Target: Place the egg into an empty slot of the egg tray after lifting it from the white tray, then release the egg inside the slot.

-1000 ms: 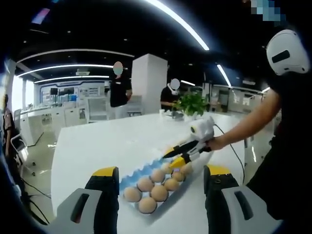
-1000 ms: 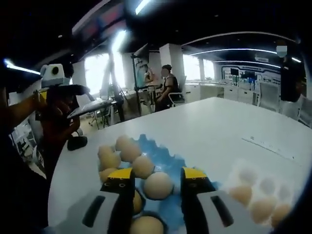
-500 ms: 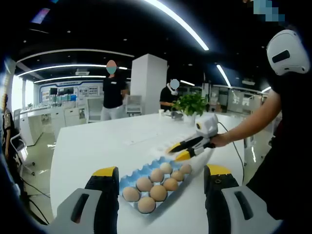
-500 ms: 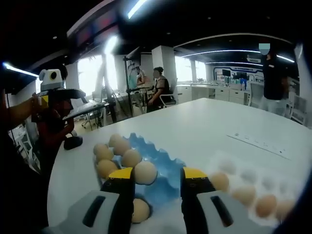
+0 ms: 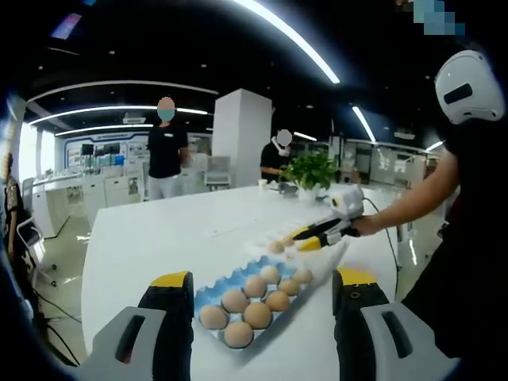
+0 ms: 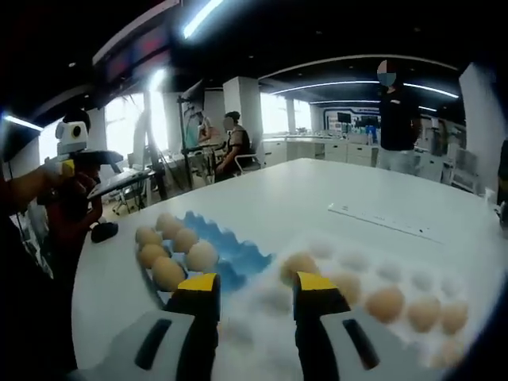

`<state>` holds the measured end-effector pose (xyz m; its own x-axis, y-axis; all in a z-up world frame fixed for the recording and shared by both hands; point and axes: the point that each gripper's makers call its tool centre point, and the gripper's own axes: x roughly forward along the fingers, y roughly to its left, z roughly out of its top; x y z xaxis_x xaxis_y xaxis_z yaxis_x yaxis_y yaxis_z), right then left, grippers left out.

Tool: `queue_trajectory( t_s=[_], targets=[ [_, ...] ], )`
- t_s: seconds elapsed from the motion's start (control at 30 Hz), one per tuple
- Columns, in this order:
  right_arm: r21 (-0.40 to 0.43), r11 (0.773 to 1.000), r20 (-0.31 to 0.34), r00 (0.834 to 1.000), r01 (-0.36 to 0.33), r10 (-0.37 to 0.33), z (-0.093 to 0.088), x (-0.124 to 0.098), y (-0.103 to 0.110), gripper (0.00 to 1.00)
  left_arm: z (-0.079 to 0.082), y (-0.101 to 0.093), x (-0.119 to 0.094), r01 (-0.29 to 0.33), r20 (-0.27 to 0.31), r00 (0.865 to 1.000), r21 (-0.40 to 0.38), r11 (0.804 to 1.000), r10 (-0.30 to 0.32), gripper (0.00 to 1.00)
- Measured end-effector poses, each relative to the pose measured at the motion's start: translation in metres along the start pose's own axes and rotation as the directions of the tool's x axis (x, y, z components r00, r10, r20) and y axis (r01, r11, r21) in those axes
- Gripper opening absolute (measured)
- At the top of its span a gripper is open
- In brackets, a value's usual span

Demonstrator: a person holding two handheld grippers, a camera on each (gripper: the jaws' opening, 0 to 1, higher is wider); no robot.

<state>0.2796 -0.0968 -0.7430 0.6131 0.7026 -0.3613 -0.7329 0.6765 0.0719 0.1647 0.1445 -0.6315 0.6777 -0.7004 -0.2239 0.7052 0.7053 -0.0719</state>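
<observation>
The blue egg tray (image 5: 208, 290) lies on the white table just beyond my left gripper (image 5: 262, 279), which is open with nothing in it. Several brown eggs (image 5: 255, 286) fill its slots. Past it, my right gripper (image 5: 317, 233) hovers low over the white tray (image 5: 321, 255), held by a hand. In the right gripper view, my right gripper (image 6: 255, 284) is open and holds nothing. It hangs over the near end of the white tray (image 6: 357, 260), with an egg (image 6: 299, 267) just ahead of its jaws. The blue egg tray (image 6: 234, 248) lies to the left there.
A potted plant (image 5: 311, 169) stands at the far end of the white table (image 5: 159, 230). A long white strip (image 6: 382, 221) lies beyond the white tray. People stand in the room behind. My left gripper (image 6: 79, 155) is at the far left, off the table's edge.
My right gripper has moved off the blue egg tray to the white tray. The left gripper has stayed put. A person at the back has walked across.
</observation>
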Motion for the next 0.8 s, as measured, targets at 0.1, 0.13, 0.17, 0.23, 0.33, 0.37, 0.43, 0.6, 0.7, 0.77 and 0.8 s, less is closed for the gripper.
queue_trajectory(
  t_s=[0.1, 0.13, 0.17, 0.23, 0.33, 0.37, 0.43, 0.6, 0.7, 0.77, 0.8],
  targets=[
    [0.005, 1.000, -0.003, 1.000, 0.024, -0.024, -0.004, -0.008, -0.008, 0.38, 0.000, -0.001, 0.001, 0.004, -0.001, 1.000, 0.001, 1.000, -0.004, 0.72],
    [0.001, 0.999, -0.004, 0.999, 0.033, -0.033, -0.005, -0.010, -0.011, 0.38, 0.000, -0.001, 0.001, 0.005, -0.002, 1.000, 0.002, 1.000, -0.005, 0.72],
    [0.007, 0.999, -0.007, 0.999, 0.043, -0.043, -0.007, -0.013, -0.015, 0.38, 0.000, -0.001, 0.002, 0.006, -0.002, 1.000, 0.002, 1.000, -0.006, 0.72],
    [0.019, 0.997, -0.002, 0.997, 0.072, -0.072, -0.009, -0.021, -0.023, 0.37, 0.001, -0.001, 0.002, 0.007, -0.001, 1.000, 0.003, 1.000, -0.007, 0.72],
    [0.027, 0.995, -0.007, 0.995, 0.100, -0.100, -0.014, -0.029, -0.033, 0.37, 0.001, 0.000, 0.002, 0.006, -0.001, 1.000, 0.005, 1.000, -0.006, 0.72],
    [0.029, 0.994, -0.009, 0.995, 0.102, -0.102, -0.014, -0.030, -0.033, 0.37, 0.002, 0.000, 0.002, 0.008, -0.001, 1.000, 0.005, 1.000, -0.008, 0.72],
    [0.032, 0.992, -0.013, 0.992, 0.125, -0.125, -0.017, -0.035, -0.039, 0.37, 0.002, 0.000, 0.003, 0.008, 0.000, 1.000, 0.005, 1.000, -0.008, 0.72],
    [0.059, 0.983, -0.003, 0.985, 0.174, -0.174, -0.019, -0.046, -0.053, 0.37, 0.002, -0.002, 0.005, 0.014, 0.000, 1.000, 0.008, 1.000, -0.014, 0.72],
    [0.065, 0.977, -0.002, 0.979, 0.203, -0.203, -0.021, -0.053, -0.061, 0.37, 0.002, -0.001, 0.005, 0.013, -0.001, 1.000, 0.009, 1.000, -0.013, 0.72],
    [0.072, 0.970, -0.003, 0.973, 0.232, -0.232, -0.023, -0.060, -0.068, 0.37, 0.003, -0.001, 0.005, 0.012, 0.003, 1.000, 0.008, 1.000, -0.013, 0.72],
    [0.078, 0.968, -0.006, 0.971, 0.240, -0.240, -0.024, -0.062, -0.071, 0.37, 0.004, -0.001, 0.005, 0.012, 0.004, 1.000, 0.008, 1.000, -0.012, 0.72]
  ],
)
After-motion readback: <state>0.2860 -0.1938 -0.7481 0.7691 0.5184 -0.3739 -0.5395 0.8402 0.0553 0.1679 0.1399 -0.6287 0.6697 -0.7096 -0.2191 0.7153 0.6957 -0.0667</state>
